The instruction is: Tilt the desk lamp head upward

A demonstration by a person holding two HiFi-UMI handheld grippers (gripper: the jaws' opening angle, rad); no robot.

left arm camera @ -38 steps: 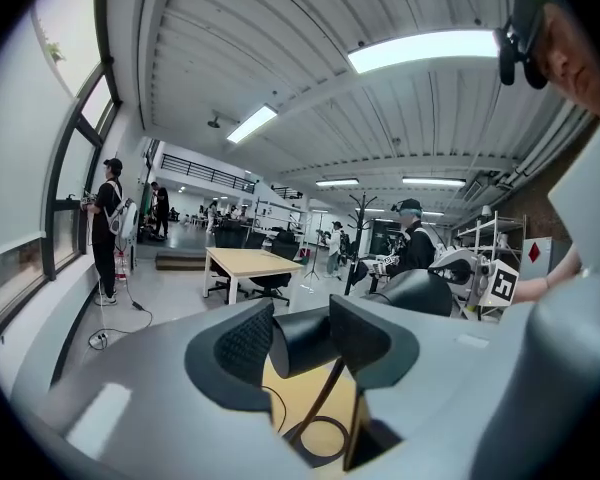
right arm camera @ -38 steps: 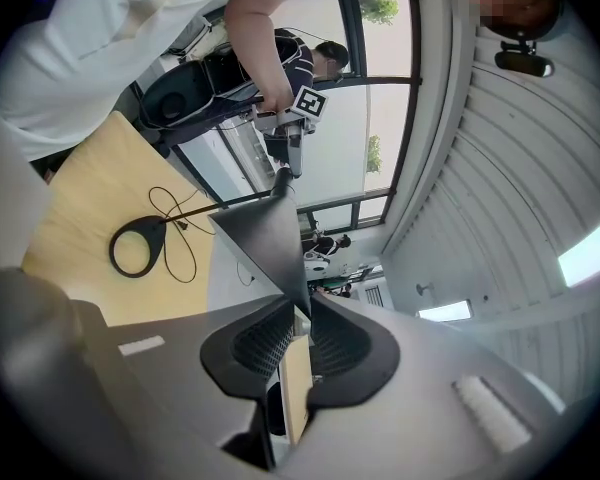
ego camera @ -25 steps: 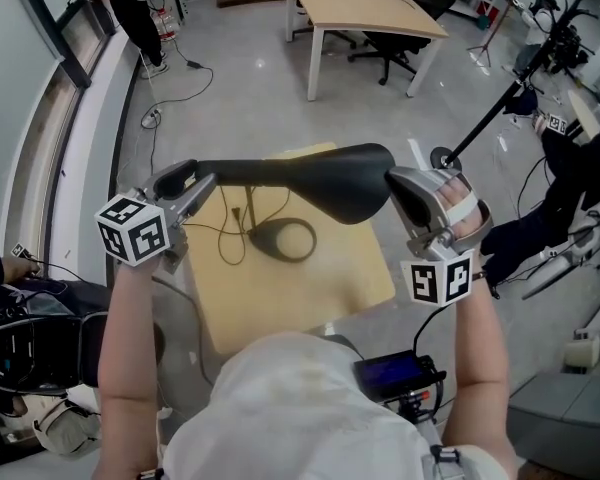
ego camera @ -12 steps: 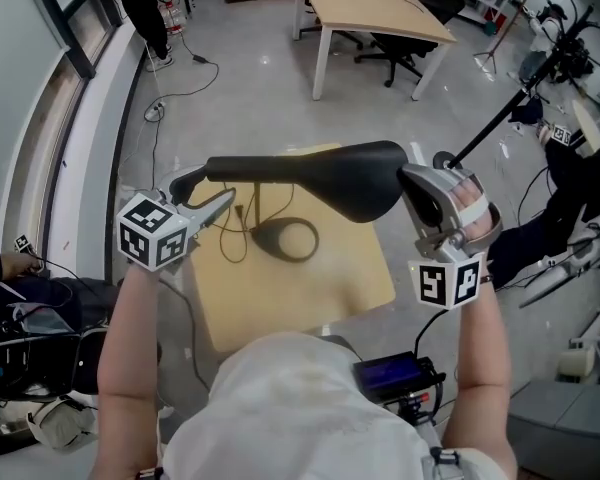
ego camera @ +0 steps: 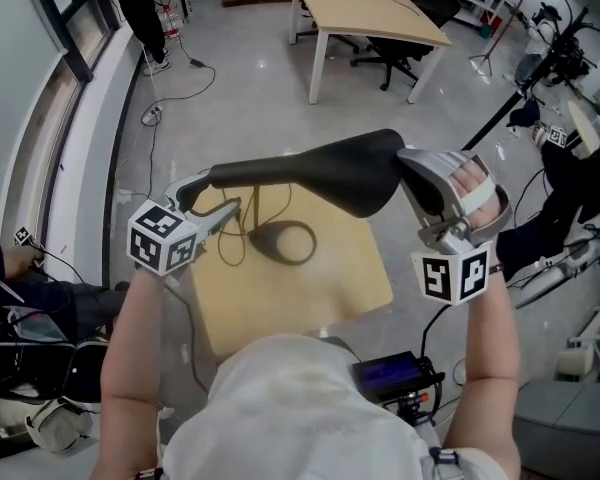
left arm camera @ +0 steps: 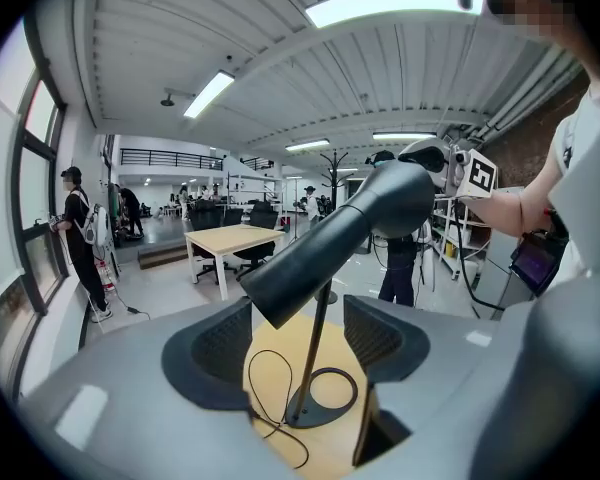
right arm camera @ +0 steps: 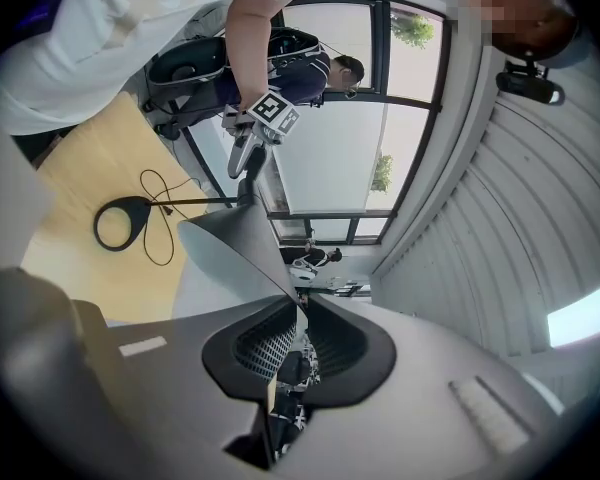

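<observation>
**A:** What has just changed?

**B:** The left hand-held gripper [ego camera: 208, 200] has just been opening. Its jaws now stand wide apart and press on nothing. The narrow tail of the black cone-shaped desk lamp head [ego camera: 310, 168] sits just above them, where a second ago they were closer round it.

**A:** And the other one?

**B:** The right hand-held gripper [ego camera: 405, 168] is clamped on the thin rim of the head's wide mouth, at its 3 o'clock end. That end rides higher in the head view than it did, and the tail at 9 o'clock sits lower.

**A:** Where does the lamp stand?

**B:** Its black ring base [ego camera: 285, 240] rests on the small light wooden worktop [ego camera: 350, 278], toward 6 o'clock from the head.

**A:** What does that mean for the task?

**B:** The upward tilt looks largely made, I'd say. Only one grip steadies the head now, so it may sag if the joint is loose.
</observation>
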